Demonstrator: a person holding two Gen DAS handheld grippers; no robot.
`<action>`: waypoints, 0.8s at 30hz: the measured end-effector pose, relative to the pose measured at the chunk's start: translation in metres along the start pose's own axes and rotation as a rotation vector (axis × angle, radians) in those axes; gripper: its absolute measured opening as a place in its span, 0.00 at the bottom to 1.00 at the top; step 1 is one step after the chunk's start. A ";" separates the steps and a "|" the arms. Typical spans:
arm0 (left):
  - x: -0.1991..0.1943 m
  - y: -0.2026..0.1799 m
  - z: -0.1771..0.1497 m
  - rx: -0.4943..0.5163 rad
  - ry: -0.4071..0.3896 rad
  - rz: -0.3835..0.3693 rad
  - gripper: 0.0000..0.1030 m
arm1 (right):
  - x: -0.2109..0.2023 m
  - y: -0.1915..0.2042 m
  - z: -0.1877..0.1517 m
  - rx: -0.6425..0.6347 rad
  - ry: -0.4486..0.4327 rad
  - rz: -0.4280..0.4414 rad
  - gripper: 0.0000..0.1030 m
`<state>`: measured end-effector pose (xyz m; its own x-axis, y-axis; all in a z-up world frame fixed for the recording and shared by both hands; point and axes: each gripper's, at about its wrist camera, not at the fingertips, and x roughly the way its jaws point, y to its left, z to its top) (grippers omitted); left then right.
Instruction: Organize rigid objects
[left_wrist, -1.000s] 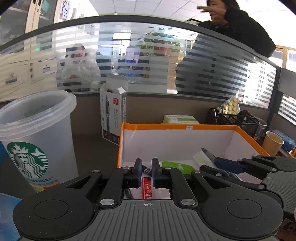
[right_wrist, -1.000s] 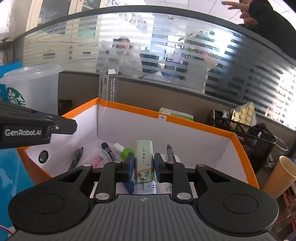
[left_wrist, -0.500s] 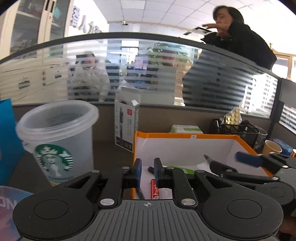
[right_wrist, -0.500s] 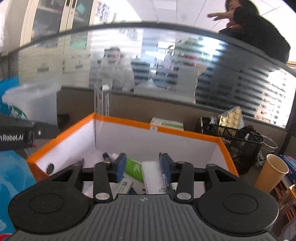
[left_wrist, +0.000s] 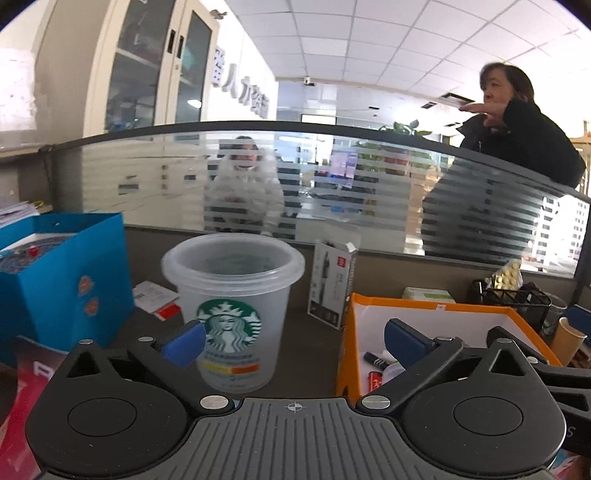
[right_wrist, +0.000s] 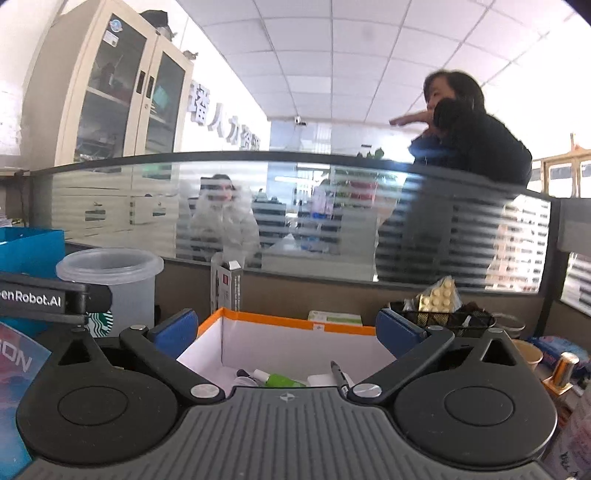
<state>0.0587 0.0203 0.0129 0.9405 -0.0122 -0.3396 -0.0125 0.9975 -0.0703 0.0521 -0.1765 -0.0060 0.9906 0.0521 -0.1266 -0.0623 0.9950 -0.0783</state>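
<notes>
Left tongs (left_wrist: 294, 342) apart, empty; Starbucks cup (left_wrist: 232, 310) centre frame between the fingers. Right tongs (right_wrist: 284, 334) apart, empty; orange-rimmed box (right_wrist: 295, 323) low centre, beyond them

My left wrist camera looks forward over the left gripper (left_wrist: 295, 341), close behind the plastic cup (left_wrist: 232, 310) ahead, with the orange box (left_wrist: 436, 325) off to its right. My right wrist camera faces the same way over the right gripper (right_wrist: 286, 330), box (right_wrist: 295, 332) just ahead, cup (right_wrist: 110, 284) further left. Both share the glass partition (left_wrist: 332, 184).

"enRobot.AI" on the left claw (right_wrist: 55, 299).
</notes>
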 end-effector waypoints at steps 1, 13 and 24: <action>-0.003 0.003 0.001 -0.005 0.001 0.006 1.00 | -0.004 0.003 0.001 -0.010 -0.010 -0.003 1.00; -0.027 0.025 0.009 -0.075 -0.014 0.053 1.00 | -0.030 0.006 0.013 -0.011 -0.049 -0.020 1.00; -0.030 0.027 0.010 -0.090 -0.010 0.059 1.00 | -0.032 0.008 0.015 -0.009 -0.052 -0.022 1.00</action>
<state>0.0331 0.0482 0.0307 0.9404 0.0480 -0.3366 -0.0985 0.9860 -0.1348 0.0216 -0.1686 0.0118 0.9967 0.0346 -0.0733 -0.0411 0.9952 -0.0893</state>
